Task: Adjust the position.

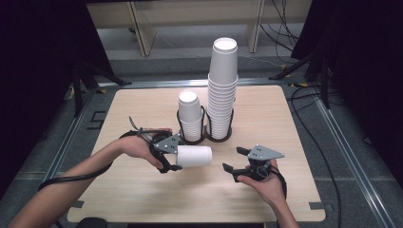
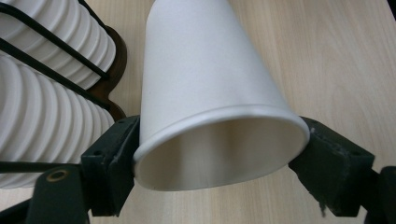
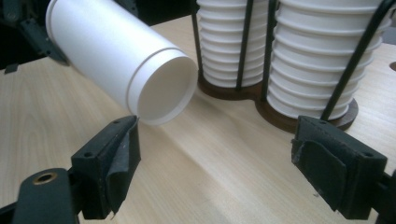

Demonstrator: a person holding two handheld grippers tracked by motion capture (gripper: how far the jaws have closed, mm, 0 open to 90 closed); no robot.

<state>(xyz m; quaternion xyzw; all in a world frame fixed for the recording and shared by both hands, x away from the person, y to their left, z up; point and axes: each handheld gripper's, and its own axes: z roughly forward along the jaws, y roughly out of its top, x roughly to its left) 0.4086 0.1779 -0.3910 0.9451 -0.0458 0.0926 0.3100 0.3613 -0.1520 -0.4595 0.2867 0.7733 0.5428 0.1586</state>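
My left gripper (image 1: 176,156) holds a white paper cup (image 1: 196,156) on its side just above the table, its base pointing right. In the left gripper view the black jaws of this gripper (image 2: 219,172) press on both sides of the cup's (image 2: 205,70) open rim. A short way right of the cup's base, my right gripper (image 1: 233,159) faces it. Seen from the right gripper view, the right gripper (image 3: 222,163) is open with nothing between its jaws. The cup's (image 3: 116,56) recessed base hangs just beyond its left jaw.
Behind the grippers a dark two-slot wire holder (image 1: 204,137) carries a short cup stack (image 1: 190,114) and a tall one (image 1: 222,90). The wooden table (image 1: 142,199) stretches toward the person. Black frames, cables and a shelf surround the table.
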